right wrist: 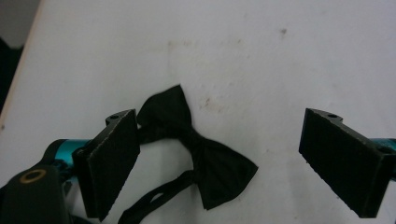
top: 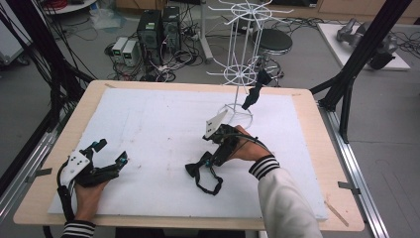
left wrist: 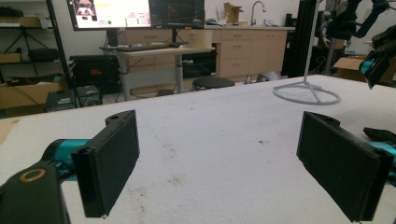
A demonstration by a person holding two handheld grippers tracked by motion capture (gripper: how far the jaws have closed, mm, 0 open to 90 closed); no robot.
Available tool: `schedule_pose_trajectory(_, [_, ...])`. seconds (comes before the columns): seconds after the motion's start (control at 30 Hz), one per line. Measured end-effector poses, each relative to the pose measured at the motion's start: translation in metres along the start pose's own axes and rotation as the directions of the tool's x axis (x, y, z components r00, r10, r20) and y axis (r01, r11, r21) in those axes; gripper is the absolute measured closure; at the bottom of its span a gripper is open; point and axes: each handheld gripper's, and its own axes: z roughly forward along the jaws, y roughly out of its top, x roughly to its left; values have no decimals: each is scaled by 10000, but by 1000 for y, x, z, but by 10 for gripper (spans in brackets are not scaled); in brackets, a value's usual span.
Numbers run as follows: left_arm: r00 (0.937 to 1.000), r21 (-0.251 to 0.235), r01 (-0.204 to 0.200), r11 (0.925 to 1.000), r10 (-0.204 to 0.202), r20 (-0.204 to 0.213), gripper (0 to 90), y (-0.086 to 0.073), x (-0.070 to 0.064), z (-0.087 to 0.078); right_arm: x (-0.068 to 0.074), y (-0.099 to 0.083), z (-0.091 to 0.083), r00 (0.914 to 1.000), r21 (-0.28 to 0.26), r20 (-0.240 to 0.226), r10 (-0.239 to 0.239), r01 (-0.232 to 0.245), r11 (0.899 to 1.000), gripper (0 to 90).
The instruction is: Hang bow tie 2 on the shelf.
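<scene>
Plain black bow tie [right wrist: 196, 144], unlabelled

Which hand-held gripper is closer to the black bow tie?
The right one. The right hand-held gripper hangs just over the bow tie, jaws open around it. The left hand-held gripper rests far off at the table's left side, also open.

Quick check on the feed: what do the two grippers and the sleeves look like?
Both grippers, left and right, are black with teal parts, flat black padded jaws, a pale three-cornered top plate and a black cable. The sleeves are white with black-and-white striped cuffs.
</scene>
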Motion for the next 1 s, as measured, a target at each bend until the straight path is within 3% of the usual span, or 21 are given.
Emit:
schedule_pose_trajectory(0.37, [10000, -10, 14, 10000, -14, 4, 134, 0, 0, 0, 2, 9, 26, 9962, 1034, -570, -657, 713, 9921, 150])
schedule_pose_trajectory(0.53, [10000, 6, -33, 10000, 33, 10, 134, 0, 0, 0, 2, 12, 33, 9902, 1461, -730, -1189, 1286, 9809, 183])
schedule_pose_trajectory(0.6, [10000, 18, -49, 10000, 49, 6, 134, 0, 0, 0, 3, 12, 34, 9898, 1559, -837, -1156, 1276, 9795, 185])
schedule_pose_trajectory(0.73, [10000, 21, -61, 10000, 61, 4, 134, 0, 0, 0, 6, 10, 38, 9882, 2158, -848, -1273, 1430, 9659, 205])
schedule_pose_trajectory(1.0, [10000, 5, -29, 10000, 29, 0, 134, 0, 0, 0, 8, 9, 44, 9794, 2513, -1092, -1700, 1926, 9485, 320])
